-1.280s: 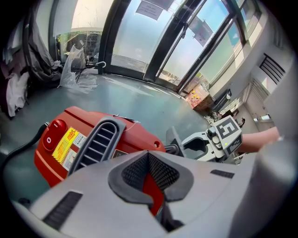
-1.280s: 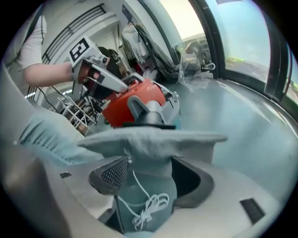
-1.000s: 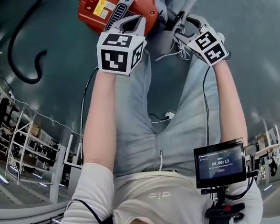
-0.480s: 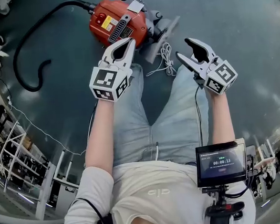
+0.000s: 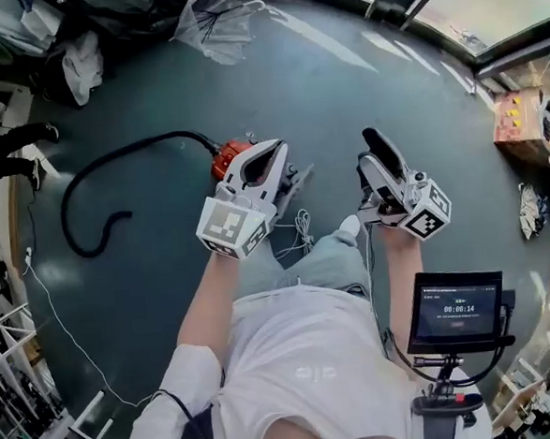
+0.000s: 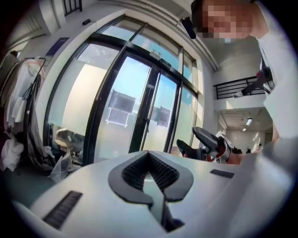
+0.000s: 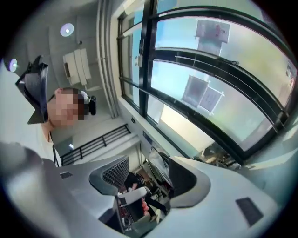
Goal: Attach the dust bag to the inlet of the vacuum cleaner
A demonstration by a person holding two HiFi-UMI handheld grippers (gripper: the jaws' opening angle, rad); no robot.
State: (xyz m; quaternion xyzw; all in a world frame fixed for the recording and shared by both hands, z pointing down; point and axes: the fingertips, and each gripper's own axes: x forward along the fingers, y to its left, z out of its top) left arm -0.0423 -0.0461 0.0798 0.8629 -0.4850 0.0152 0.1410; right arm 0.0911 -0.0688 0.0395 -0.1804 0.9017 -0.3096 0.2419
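The red vacuum cleaner (image 5: 224,157) lies on the dark floor, far below me and half hidden behind my left gripper (image 5: 276,148). Its black hose (image 5: 112,169) curls away to the left. A grey flat piece (image 5: 296,179), probably the dust bag, sticks out at the vacuum's right side, with a white cord (image 5: 302,231) below it. Both grippers are held high in the air, well above all of this. The left gripper (image 6: 148,155) is shut with nothing in it. The right gripper (image 5: 375,139) is open and empty (image 7: 139,179).
Heaps of cloth and bags (image 5: 76,59) and a plastic sheet (image 5: 214,16) lie at the far edge of the floor. A person's leg (image 5: 7,148) shows at the left. Cardboard boxes (image 5: 512,117) sit at the right by the glass doors. A small screen (image 5: 458,309) hangs at my chest.
Both grippers have risen far up from the vacuum cleaner, which now looks small and distant. They have tipped from pointing down to roughly level. Neither has carried anything along.
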